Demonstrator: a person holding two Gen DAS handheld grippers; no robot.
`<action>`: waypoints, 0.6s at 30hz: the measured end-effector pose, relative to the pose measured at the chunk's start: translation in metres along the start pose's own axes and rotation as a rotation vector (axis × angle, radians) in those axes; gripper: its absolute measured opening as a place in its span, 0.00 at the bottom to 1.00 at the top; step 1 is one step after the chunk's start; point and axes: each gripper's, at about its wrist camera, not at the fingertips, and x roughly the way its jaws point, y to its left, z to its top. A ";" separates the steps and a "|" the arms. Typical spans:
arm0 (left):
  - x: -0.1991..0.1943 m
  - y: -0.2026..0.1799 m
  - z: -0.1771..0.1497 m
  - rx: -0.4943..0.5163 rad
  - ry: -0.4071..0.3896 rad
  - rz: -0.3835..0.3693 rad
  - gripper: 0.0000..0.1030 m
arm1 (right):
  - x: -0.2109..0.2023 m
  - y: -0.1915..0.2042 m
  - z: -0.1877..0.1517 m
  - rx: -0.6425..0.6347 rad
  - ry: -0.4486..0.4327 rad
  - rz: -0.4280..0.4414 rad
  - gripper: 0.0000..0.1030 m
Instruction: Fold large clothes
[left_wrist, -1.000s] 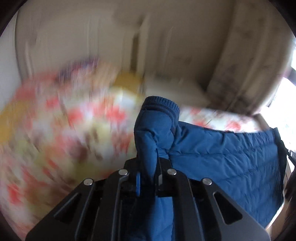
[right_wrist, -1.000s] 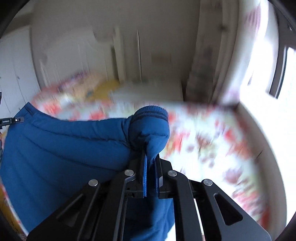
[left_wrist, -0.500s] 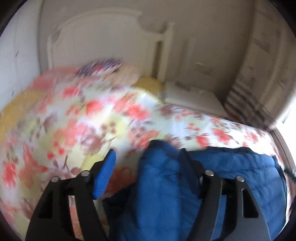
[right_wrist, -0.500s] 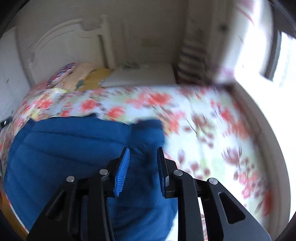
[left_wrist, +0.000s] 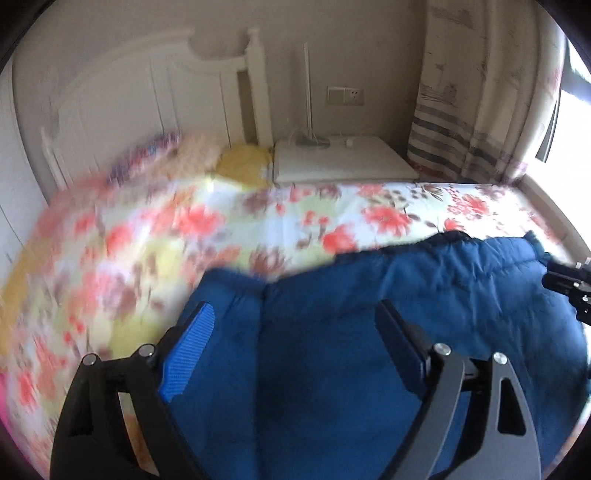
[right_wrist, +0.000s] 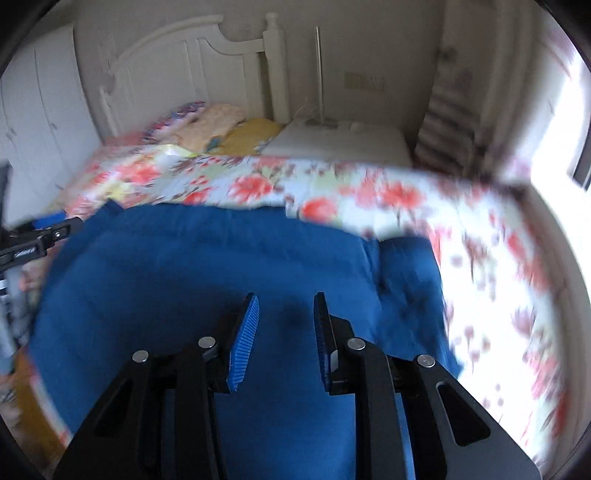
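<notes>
Blue quilted jacket (left_wrist: 369, 332) flat on floral bedspread (left_wrist: 258, 221), left gripper (left_wrist: 295, 332) opening, right gripper (right_wrist: 284, 321) parted, both empty.

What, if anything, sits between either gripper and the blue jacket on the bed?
Nothing visible. The blue quilted jacket lies flat on the floral bedspread, directly under both grippers. The left gripper is opening with only jacket fabric below it; the right gripper shows a clear gap between its pads, gripping nothing.
</notes>
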 end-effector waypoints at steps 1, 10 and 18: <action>-0.009 0.016 -0.010 -0.042 0.002 -0.045 0.85 | -0.014 -0.012 -0.019 0.007 -0.003 0.057 0.19; -0.096 0.113 -0.167 -0.104 -0.001 -0.215 0.95 | -0.094 -0.060 -0.181 0.003 0.009 0.188 0.96; -0.072 0.090 -0.189 -0.132 0.038 -0.337 0.92 | -0.084 -0.049 -0.184 0.038 -0.132 0.217 0.57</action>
